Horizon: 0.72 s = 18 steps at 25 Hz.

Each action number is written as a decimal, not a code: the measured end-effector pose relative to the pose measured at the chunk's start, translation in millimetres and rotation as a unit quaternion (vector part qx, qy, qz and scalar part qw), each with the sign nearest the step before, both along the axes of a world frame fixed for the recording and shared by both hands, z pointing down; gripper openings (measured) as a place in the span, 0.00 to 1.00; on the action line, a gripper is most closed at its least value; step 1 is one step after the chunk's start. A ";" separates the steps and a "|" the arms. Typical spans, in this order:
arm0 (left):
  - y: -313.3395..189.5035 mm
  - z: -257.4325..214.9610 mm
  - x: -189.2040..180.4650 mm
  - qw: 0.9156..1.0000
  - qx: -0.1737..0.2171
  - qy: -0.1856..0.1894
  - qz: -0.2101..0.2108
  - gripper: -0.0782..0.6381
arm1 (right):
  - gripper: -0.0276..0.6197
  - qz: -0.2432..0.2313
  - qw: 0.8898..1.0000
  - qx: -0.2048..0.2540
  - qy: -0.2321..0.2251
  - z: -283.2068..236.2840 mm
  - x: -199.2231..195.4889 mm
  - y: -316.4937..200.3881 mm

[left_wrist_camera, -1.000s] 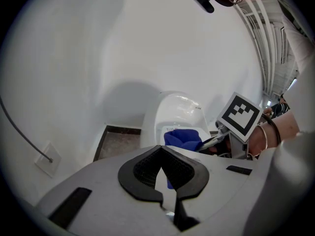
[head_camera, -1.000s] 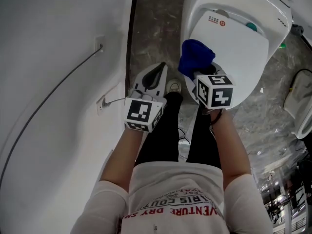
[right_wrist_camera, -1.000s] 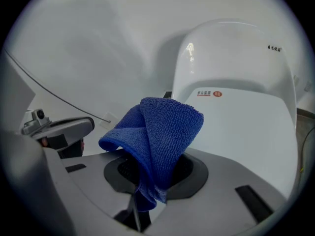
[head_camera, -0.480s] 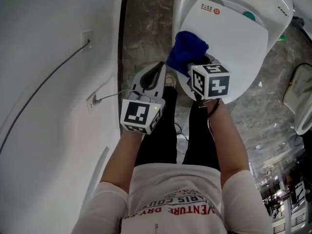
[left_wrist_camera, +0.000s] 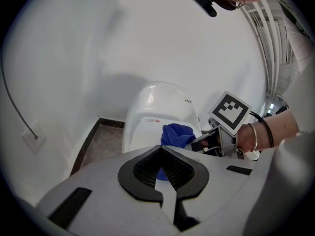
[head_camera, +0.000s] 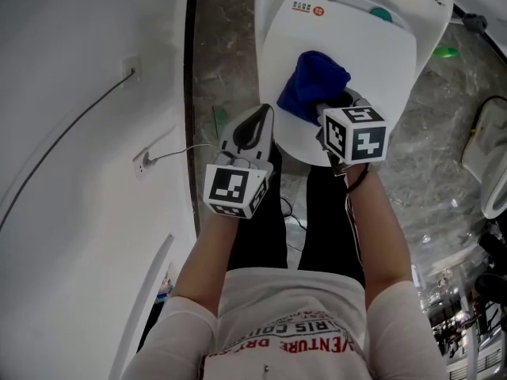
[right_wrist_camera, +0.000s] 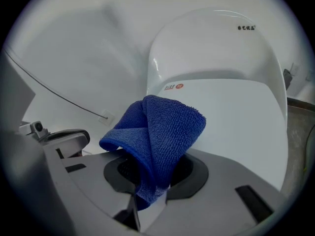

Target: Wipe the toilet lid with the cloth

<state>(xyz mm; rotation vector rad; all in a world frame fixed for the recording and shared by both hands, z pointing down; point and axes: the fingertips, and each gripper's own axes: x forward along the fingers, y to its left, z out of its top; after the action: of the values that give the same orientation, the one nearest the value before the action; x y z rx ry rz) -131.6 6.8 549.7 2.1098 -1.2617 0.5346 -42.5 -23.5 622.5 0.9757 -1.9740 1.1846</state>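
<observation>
The white toilet lid [head_camera: 372,54] is down, with a red label near its hinge. My right gripper [head_camera: 327,111] is shut on a folded blue cloth [head_camera: 314,85], which rests on the lid's near half. In the right gripper view the cloth [right_wrist_camera: 157,132] bulges up out of the jaws over the lid [right_wrist_camera: 236,117]. My left gripper [head_camera: 256,125] hangs shut and empty just off the lid's front-left edge. The left gripper view looks over its own closed jaws at the cloth [left_wrist_camera: 177,134] and the right gripper's marker cube [left_wrist_camera: 229,112].
A white wall on the left carries a socket [head_camera: 142,165] and a thin cable. The person's legs in black trousers [head_camera: 261,228] stand right before the bowl on a marbled floor [head_camera: 230,46]. A white fixture [head_camera: 495,165] sits at the right edge.
The right gripper has carried the cloth from the lid's front-left rim further onto the lid. The left gripper has stayed shut beside the bowl's front.
</observation>
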 end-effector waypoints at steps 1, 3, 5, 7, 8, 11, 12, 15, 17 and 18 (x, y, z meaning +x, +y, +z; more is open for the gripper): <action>-0.9 -1.1 7.3 1.000 0.002 -0.002 0.002 0.12 | 0.18 0.001 1.000 0.000 -0.002 -0.3 7.7 0.7; -3.0 -2.3 23.2 1.000 0.005 -0.003 0.005 0.12 | 0.18 0.002 1.000 -0.001 -0.005 -0.8 23.3 2.8; -3.8 -3.1 39.3 1.000 0.006 -0.002 0.007 0.12 | 0.18 0.004 1.000 -0.002 -0.007 -0.8 39.5 6.9; -3.9 -3.8 54.5 1.000 0.008 -0.001 0.009 0.12 | 0.18 0.006 1.000 -0.005 -0.009 -0.5 56.1 11.4; -3.9 -4.1 61.9 1.000 0.009 0.000 0.010 0.12 | 0.18 0.007 1.000 -0.006 -0.008 -0.3 64.6 13.3; -3.4 -4.6 84.7 1.000 0.009 0.000 0.013 0.12 | 0.18 0.002 1.000 -0.008 -0.006 0.4 90.3 18.3; -3.1 -4.6 92.2 1.000 0.009 0.001 0.013 0.12 | 0.18 0.001 1.000 -0.010 -0.006 0.7 98.7 19.6; 0.3 -3.1 114.5 1.000 0.005 0.003 0.014 0.12 | 0.18 0.000 1.000 -0.016 -0.009 2.1 122.6 23.4; 4.7 -1.5 130.0 1.000 0.002 0.003 0.020 0.12 | 0.18 0.004 1.000 -0.022 -0.008 3.3 139.2 27.0; 6.7 -0.7 137.7 1.000 0.001 0.004 0.024 0.12 | 0.18 0.007 1.000 -0.024 -0.007 4.0 148.2 29.0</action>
<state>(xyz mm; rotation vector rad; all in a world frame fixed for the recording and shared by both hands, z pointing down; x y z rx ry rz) 6.1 13.5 549.0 2.1467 -1.2108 0.5461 105.6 5.5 626.5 0.9622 -1.9430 1.2431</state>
